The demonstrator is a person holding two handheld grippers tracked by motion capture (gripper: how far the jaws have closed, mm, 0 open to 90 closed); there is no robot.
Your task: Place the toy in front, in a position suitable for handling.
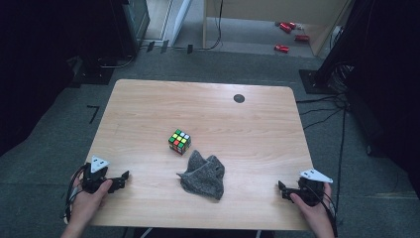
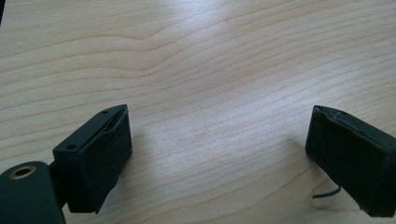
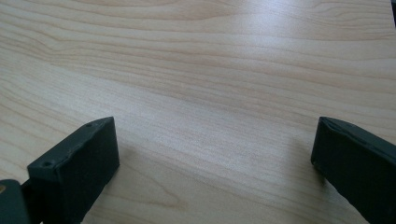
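Wood filled most of the high view: a pale rectangular wooden table (image 1: 148, 104) with rounded corners, standing on grey carpet. Near the middle of the frame sat a small multicoloured puzzle cube (image 1: 179, 141) with green, yellow, white and red stickers. Just below and to the right of it lay a crumpled grey cloth (image 1: 204, 174), close to the cube; whether they touched could not be told. A small dark round spot (image 1: 239, 98) marked the table toward the upper right. Red objects (image 1: 287, 27) lay on the floor at the top of the frame. At the lower left, a hand held the black left gripper (image 1: 122, 179) over the table's near edge, its jaws pointing right toward the centre. At the lower right, the other hand held the black right gripper (image 1: 282, 190), its jaws pointing left. Both were well apart from the cube and the cloth.

From the left gripper view, two black padded jaws rose from the bottom corners and stood wide apart, with bare wood grain between them. A thin dark wire end showed beside the jaw at the lower right.

From the right gripper view, the two black jaws likewise stood wide apart at the lower corners, with bare table between them.
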